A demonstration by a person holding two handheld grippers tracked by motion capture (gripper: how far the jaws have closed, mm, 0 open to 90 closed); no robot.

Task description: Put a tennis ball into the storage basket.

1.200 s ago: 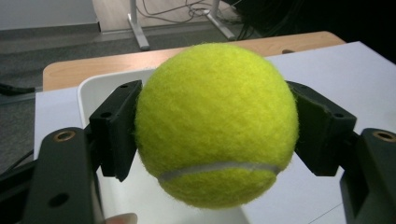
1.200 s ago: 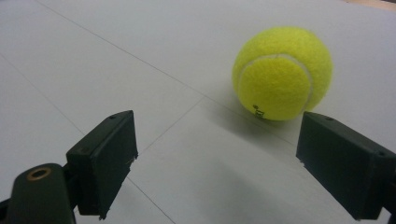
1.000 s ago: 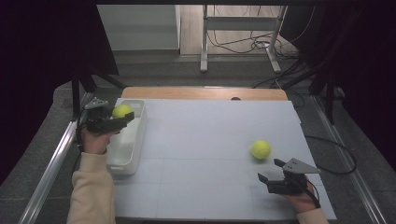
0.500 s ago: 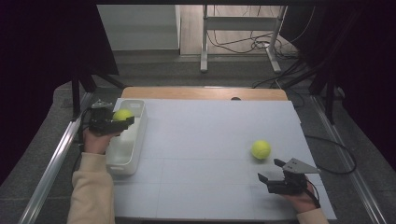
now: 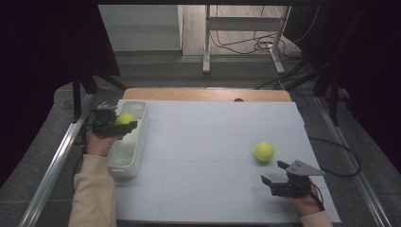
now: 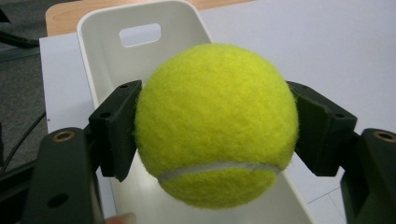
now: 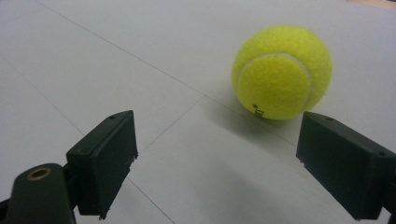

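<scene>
The left gripper (image 5: 124, 126), black and held in the person's left hand (image 5: 98, 143) at the left side of the white table (image 5: 203, 156), has its jaws closed on a fuzzy yellow-green tennis ball (image 6: 216, 123). In the left gripper view the two black pads press the ball from either side, and its pale seam curves across the lower part. The ball hangs above the long white plastic bin (image 5: 126, 156) with rounded corners, which stands along the table's left edge; a slot handle is cut into the bin's far end wall (image 6: 140, 34). The ball is up off the bin's floor, over the far half of the bin

A second fuzzy yellow-green tennis ball (image 5: 264, 151) lies on the table's right half, well apart from the bin. The right gripper (image 5: 272, 173), black with a grey three-cornered plate on top, sits low at the near right of the table in the person's right hand (image 5: 306, 201). Its jaws stand wide open and hold nothing. In the right gripper view that second ball (image 7: 281, 72) rests on the table just beyond the jaws, nearer to the right-hand pad, with clear surface between ball and pads and small dark print low on its felt

A cream sleeve (image 5: 93, 194) covers the left forearm
</scene>
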